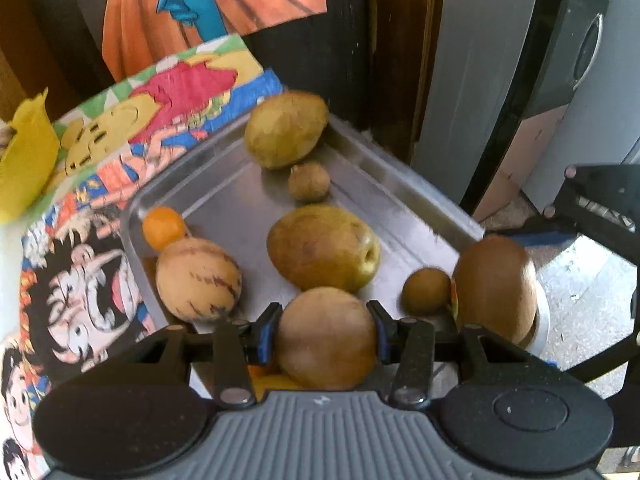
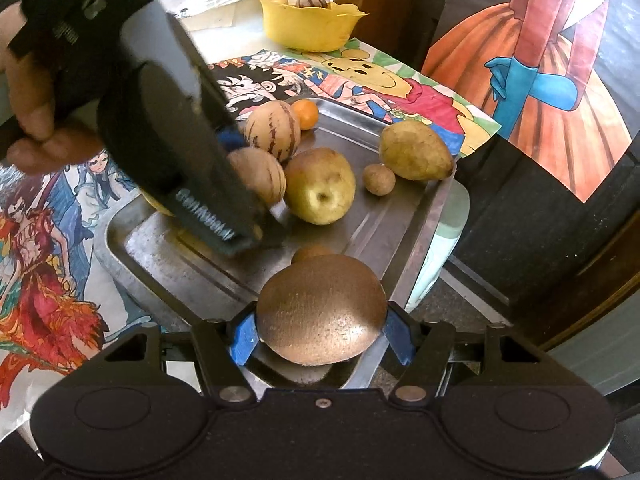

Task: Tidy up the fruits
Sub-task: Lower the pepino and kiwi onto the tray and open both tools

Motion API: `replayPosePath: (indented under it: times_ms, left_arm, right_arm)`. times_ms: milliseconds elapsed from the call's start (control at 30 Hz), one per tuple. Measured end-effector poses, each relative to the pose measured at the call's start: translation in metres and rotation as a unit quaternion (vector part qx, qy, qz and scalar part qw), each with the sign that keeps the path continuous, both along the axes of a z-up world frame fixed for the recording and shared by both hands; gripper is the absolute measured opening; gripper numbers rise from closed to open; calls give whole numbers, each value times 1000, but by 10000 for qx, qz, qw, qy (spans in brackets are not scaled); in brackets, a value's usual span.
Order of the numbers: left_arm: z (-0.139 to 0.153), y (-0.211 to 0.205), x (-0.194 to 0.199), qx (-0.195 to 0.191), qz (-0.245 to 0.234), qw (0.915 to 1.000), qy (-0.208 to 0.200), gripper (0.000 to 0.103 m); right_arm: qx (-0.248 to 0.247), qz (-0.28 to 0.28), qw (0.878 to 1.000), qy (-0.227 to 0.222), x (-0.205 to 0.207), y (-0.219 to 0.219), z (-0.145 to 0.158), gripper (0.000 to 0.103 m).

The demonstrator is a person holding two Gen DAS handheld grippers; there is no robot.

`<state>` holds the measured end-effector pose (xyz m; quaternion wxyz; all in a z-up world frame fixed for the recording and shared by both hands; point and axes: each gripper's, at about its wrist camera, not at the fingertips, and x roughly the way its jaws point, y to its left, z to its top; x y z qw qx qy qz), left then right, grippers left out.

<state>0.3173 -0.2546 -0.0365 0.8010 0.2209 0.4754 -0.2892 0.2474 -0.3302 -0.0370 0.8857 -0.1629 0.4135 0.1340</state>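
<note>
Right gripper [image 2: 322, 334], 6 o'clock: blue pads pressed against a brown kiwi [image 2: 322, 312]. Metal tray [image 2: 404, 216], centre, holding: yellow-green apple [image 2: 320, 186]; pear [image 2: 414, 151] at 2 o'clock; small brown fruit [image 2: 379, 179] between them; striped melon [image 2: 273, 130] touching an orange [image 2: 305, 114] at 12 o'clock. Left gripper [image 2: 256, 184], 9 o'clock, around a second striped fruit [image 2: 262, 176]. Yellow bowl [image 2: 310, 26], 12 o'clock, on the tabletop [image 2: 224, 20].

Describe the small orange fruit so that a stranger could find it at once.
Find the metal tray on the cartoon drawings. In its corner nearest the yellow bowl sits the small orange fruit, touching a striped tan fruit. It alone is bright orange.
</note>
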Motion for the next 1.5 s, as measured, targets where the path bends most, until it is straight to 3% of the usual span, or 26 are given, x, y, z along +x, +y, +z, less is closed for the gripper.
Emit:
replayPosePath:
  times_ms: [633, 1100, 1500]
  left_arm:
    - [-1, 9, -3, -10, 144, 9999, 9, 50]
    - [6, 18, -7, -117, 317, 9994, 2, 58]
    - [16, 22, -16, -112, 384, 9989, -258, 76]
  right_arm:
    - [-24, -55, 10000, -4, -1, 1, 0, 68]
    - [-86, -150, 9998, 20, -7, 0, 1, 73]
    - [-156, -164, 9997, -34, -10, 3, 2, 80]
